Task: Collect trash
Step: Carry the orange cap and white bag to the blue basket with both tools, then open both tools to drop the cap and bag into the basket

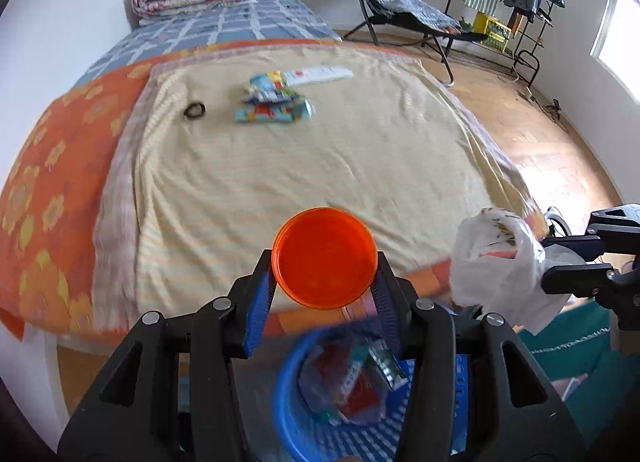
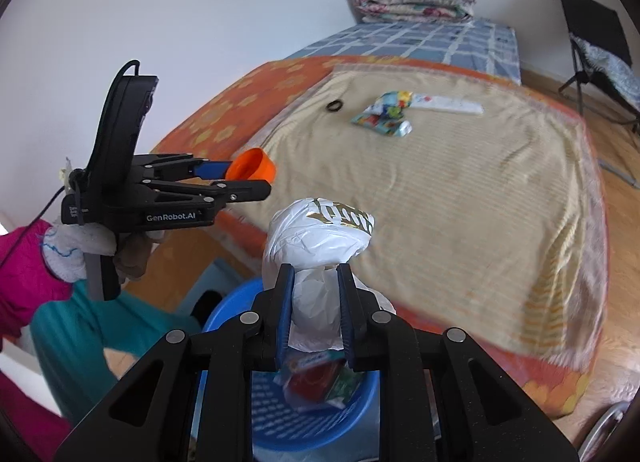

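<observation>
L gripper [image 1: 324, 262] clamps orange lid [image 1: 325, 258]; R gripper [image 2: 316, 282] pinches white bag [image 2: 320, 238] above basket [image 2: 280, 422].

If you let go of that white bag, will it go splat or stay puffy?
Probably neither. The white bag looks like thin crinkled plastic, bunched where the right gripper pinches it, so it is likely light and floppy. It would likely drop softly into the blue basket below.

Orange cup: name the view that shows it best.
Left wrist view: the orange cup faces the lens, its open mouth clamped in the left gripper. The right wrist view shows it small and side-on.
</observation>
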A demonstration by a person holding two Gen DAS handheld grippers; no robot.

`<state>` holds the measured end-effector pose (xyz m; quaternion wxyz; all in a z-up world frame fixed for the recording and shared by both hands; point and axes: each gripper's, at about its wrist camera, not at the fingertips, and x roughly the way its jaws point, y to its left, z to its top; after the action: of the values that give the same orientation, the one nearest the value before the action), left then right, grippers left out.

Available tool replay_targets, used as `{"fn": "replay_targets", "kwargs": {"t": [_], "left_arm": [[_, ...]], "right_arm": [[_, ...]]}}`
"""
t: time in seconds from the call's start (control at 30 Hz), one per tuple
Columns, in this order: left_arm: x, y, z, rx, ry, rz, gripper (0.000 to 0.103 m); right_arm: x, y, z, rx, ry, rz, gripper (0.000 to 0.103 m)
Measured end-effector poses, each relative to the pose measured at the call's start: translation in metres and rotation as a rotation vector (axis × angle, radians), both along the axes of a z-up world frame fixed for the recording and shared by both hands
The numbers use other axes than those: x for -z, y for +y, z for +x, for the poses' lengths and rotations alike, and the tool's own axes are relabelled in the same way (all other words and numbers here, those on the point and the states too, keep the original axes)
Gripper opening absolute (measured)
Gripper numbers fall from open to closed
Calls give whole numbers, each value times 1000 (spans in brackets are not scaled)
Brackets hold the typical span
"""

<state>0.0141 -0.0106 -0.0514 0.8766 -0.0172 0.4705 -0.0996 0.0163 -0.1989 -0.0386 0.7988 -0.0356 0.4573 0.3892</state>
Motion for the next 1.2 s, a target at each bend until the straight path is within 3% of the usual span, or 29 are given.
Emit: {"fn": "replay_targets", "kwargs": {"t": [0.43,0.77,1.2], "left_arm": [[43,-6,-55,5,104,-12,48],[66,-13,-74,49,168,-16,48],[77,-17,-81,71,210,-14,48]], "right_arm": [[52,15,-46,-85,129,-82,19],[79,28,-49,-112,166,-157,19],[92,29,-44,-85,195,-185,21]]}}
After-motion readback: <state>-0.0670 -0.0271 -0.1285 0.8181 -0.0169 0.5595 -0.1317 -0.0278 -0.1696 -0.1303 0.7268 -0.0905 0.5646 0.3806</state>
